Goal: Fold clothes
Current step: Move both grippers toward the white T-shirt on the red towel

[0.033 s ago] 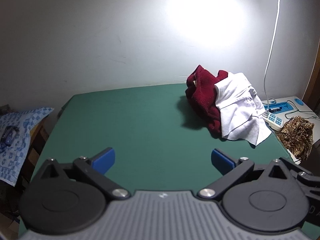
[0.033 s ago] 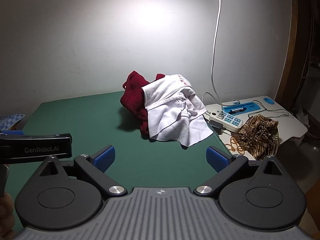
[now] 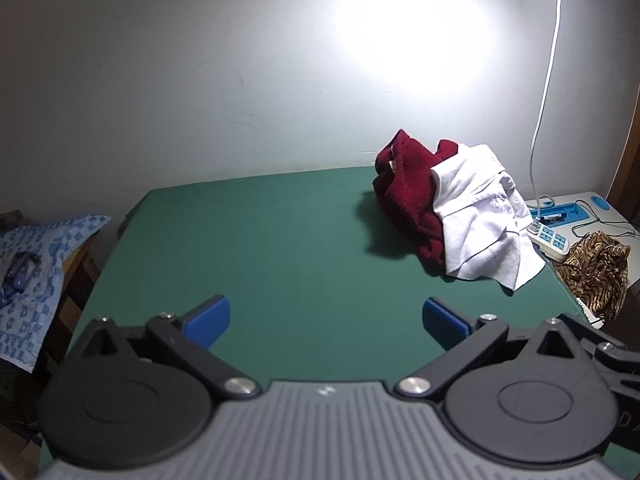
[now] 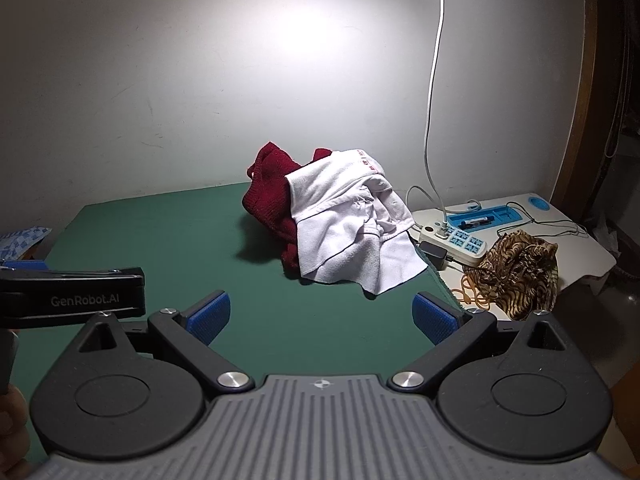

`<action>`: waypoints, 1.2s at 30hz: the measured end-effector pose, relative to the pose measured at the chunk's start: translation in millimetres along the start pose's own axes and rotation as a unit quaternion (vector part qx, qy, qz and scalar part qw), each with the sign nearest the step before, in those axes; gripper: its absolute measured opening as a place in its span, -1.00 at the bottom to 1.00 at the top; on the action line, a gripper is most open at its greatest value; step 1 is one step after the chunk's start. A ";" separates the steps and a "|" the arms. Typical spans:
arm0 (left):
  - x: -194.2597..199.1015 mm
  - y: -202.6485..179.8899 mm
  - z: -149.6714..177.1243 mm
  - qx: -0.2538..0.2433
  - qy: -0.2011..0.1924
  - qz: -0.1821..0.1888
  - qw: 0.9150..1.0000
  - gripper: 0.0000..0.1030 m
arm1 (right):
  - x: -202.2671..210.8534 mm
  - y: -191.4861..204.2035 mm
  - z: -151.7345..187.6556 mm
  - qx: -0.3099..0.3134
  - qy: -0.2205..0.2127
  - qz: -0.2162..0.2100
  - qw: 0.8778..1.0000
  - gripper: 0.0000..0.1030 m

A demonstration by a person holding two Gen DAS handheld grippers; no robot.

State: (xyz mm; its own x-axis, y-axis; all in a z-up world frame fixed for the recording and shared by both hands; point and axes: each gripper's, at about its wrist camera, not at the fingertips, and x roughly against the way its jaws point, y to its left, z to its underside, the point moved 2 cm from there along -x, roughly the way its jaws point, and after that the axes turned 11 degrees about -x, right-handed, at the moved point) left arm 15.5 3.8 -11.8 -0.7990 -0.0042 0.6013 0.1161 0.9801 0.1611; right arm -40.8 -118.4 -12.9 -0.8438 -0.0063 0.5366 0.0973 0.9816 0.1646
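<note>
- The left hand-held gripper (image 3: 326, 316) is held above the near edge of the green bench (image 3: 260, 248), its blue pads spread wide with nothing between them.
- The right hand-held gripper (image 4: 320, 314) is likewise spread wide and empty, well short of the clothes.
- A crumpled dark red knit garment (image 4: 270, 196) is seen at the far right corner of the bench, close to the wall.
- A white garment (image 4: 352, 232) is draped over the red one, its lower edge lying on the bench surface and reaching the bench's right edge.
- Just beyond that edge, a white power strip (image 4: 456, 238) with a white cable (image 4: 434, 80) running up the wall is seen on a white side table (image 4: 580, 240).
- A tiger-patterned cloth (image 4: 520, 272) is bunched beside the power strip.
- A blue patterned cloth (image 3: 36, 264) is seen left of the bench.
</note>
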 end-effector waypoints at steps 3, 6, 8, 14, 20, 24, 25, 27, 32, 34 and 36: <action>1.4 10.4 2.5 0.006 0.001 0.007 1.000 0.99 | 1.6 1.2 0.6 0.003 0.002 0.001 1.000 0.93; 2.7 20.8 5.1 0.012 0.001 0.013 1.000 0.99 | 3.3 2.3 1.2 0.006 0.005 0.003 1.000 0.93; 6.8 20.3 4.9 0.005 0.001 0.006 1.000 0.99 | 4.9 0.8 2.1 0.004 0.006 0.001 1.000 0.93; 5.8 4.1 0.4 -0.017 0.011 -0.018 1.000 0.99 | 6.5 1.7 2.7 -0.001 0.005 -0.001 1.000 0.93; 3.2 7.1 2.7 -0.015 0.019 -0.021 0.999 0.99 | 6.1 7.6 0.9 -0.004 0.001 0.000 1.000 0.93; 2.1 4.6 2.4 -0.019 0.019 -0.026 0.999 0.99 | 6.2 6.0 -2.9 -0.014 -0.006 0.007 1.000 0.93; 1.8 3.7 2.5 -0.019 0.020 -0.025 0.999 0.99 | 6.8 4.1 -5.2 -0.019 -0.011 0.010 1.000 0.93; 1.2 1.8 2.6 -0.019 0.021 -0.023 0.999 0.99 | 8.1 -0.1 -10.1 -0.030 -0.017 0.013 0.999 0.93; 3.4 -5.6 1.2 -0.028 0.014 -0.024 0.999 0.99 | 7.5 -1.5 -12.8 -0.030 -0.027 0.020 0.999 0.93; 3.5 -8.7 0.7 -0.029 0.013 -0.022 0.999 0.99 | 6.2 -1.9 -12.3 -0.029 -0.026 0.022 0.999 0.93; 3.1 -11.0 0.4 -0.030 0.013 -0.019 0.999 0.99 | 6.5 -4.0 -11.9 -0.032 -0.026 0.023 0.999 0.93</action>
State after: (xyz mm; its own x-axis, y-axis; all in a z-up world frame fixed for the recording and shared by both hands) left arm 11.5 -6.9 -12.1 -0.7877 -0.0482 0.6141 0.1205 0.9656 0.2303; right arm -40.4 -124.6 -0.2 -0.8634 0.0497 0.5021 0.1685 0.9664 0.1940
